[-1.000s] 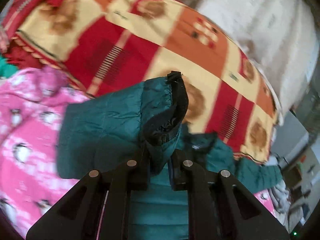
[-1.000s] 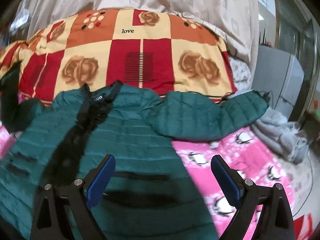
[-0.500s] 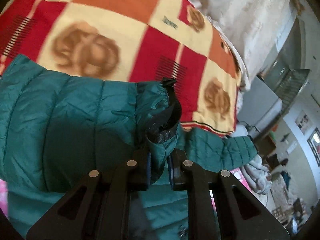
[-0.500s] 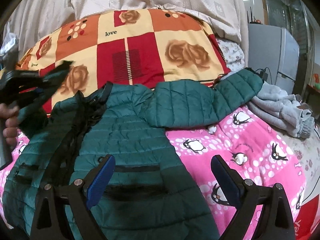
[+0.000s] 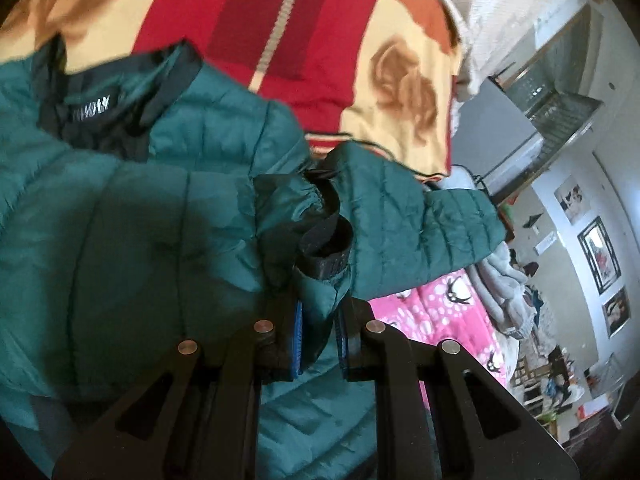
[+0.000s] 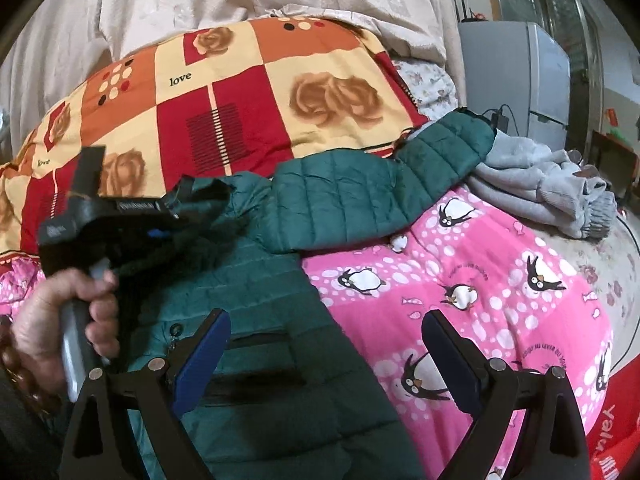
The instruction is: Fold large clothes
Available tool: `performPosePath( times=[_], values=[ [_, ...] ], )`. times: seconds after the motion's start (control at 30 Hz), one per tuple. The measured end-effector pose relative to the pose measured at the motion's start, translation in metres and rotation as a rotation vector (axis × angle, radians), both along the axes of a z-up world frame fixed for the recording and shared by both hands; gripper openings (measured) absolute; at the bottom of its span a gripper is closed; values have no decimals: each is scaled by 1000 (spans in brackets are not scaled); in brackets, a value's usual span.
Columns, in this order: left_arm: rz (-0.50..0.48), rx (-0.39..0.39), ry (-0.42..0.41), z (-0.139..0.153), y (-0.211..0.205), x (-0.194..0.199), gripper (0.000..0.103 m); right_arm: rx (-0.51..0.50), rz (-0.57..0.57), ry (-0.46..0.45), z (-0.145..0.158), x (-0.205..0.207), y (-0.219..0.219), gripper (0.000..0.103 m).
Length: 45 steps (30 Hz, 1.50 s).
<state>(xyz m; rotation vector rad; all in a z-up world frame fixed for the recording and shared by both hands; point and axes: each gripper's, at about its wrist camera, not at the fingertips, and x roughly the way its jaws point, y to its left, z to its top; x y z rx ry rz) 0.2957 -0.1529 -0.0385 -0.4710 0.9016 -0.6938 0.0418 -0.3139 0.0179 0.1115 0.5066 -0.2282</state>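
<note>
On a bed under a pink penguin blanket (image 6: 500, 280), the green quilted jacket (image 6: 280, 320) lies open as the left gripper (image 5: 318, 340), fingers clamped on its sleeve cuff (image 5: 320, 240), has swung it across the chest, apparently starting the fold, while the right gripper (image 6: 326, 360) hovers, fingers spread, empty.

A green quilted jacket (image 6: 256, 320) lay on a pink penguin blanket (image 6: 480, 280) on the bed, one sleeve (image 6: 380, 188) stretched right toward a heap of grey clothing (image 6: 552, 184). Beyond it lay a red and orange patchwork quilt (image 6: 240, 100). Near the camera, the right gripper (image 6: 326, 356) hung over the jacket's lower part with its blue-padded fingers (image 6: 204, 356) wide apart and nothing between them. At the left, a hand (image 6: 60, 320) gripped the left gripper (image 6: 120, 216), blurred, over the jacket.
</note>
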Motion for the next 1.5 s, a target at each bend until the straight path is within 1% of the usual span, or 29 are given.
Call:
performPosePath(
  times=[0.1, 0.17, 0.23, 0.27, 0.3, 0.33, 0.37, 0.4, 0.43, 0.53, 0.67, 0.7, 0.8, 0.9, 0.97, 1.0, 1.07, 1.1, 1.13, 1.17, 1.23, 1.27, 1.3, 1.33, 1.37, 1.43, 1.5],
  values=[
    [8, 2, 36, -12, -5, 6, 12, -5, -10, -16, 1, -2, 0, 95],
    [-1, -4, 79, -20, -3, 8, 13, -9, -13, -14, 1, -2, 1, 95],
    [-4, -3, 119, -24, 2, 6, 18, -12, -13, -9, 1, -1, 2, 95],
    [-9, -13, 131, -25, 7, 3, 26, -14, -13, -7, 1, -1, 2, 95],
    [-21, -33, 145, -23, 9, -1, 38, -16, -14, -7, 1, -1, 2, 95],
    [-30, -49, 150, -21, 10, -4, 44, -21, -15, -6, 1, -1, 3, 95],
    [-37, -65, 148, -17, 13, -9, 54, -27, -16, -5, 1, -1, 3, 95],
    [-36, -72, 143, -13, 16, -15, 60, -33, -16, -4, 1, -1, 5, 95],
    [-31, -73, 140, -10, 19, -20, 62, -44, -16, -4, 2, -1, 7, 95],
    [-5, -72, 137, -1, 38, -39, 62, -68, -17, -9, 3, -2, 11, 95],
    [84, -50, 79, 17, 85, -72, 62, -96, -16, -24, 6, -3, 15, 95],
    [133, -30, 61, 22, 103, -84, 62, -99, -12, -23, 6, -3, 16, 95],
    [243, 49, 27, 27, 135, -105, 62, -114, 17, -8, 5, 2, 20, 95],
    [390, 110, -14, 27, 170, -122, 62, -117, 65, 53, -1, 13, 26, 95],
    [475, 142, -27, 23, 186, -125, 62, -109, 89, 124, -8, 26, 28, 95],
    [537, 160, -43, 21, 196, -127, 62, -104, 99, 137, -9, 28, 29, 93],
    [617, 185, -82, 13, 206, -131, 62, -80, 102, 130, -5, 34, 27, 87],
    [639, 204, -84, 7, 209, -132, 62, -49, 126, 100, 1, 39, 27, 87],
    [660, 228, -38, 0, 213, -129, 62, -27, 152, 86, 4, 45, 28, 87],
    [679, 216, -8, -6, 219, -128, 62, -1, 194, 78, 10, 59, 31, 87],
    [693, 196, 21, -13, 228, -125, 62, 23, 272, 88, 15, 89, 44, 87],
    [699, 197, 24, -14, 229, -124, 62, 10, 312, 108, 15, 110, 58, 84],
    [705, 207, 29, -17, 232, -123, 62, -6, 345, 121, 14, 127, 70, 76],
    [702, 207, 34, -19, 232, -123, 62, -23, 375, 124, 12, 143, 84, 72],
    [700, 211, 38, -20, 233, -123, 62, -18, 416, 123, 11, 163, 101, 69],
    [698, 226, 36, -19, 231, -124, 62, 12, 465, 147, 2, 189, 120, 69],
    [692, 247, 37, -20, 229, -123, 62, 4, 500, 199, -12, 215, 138, 69]
  ],
)
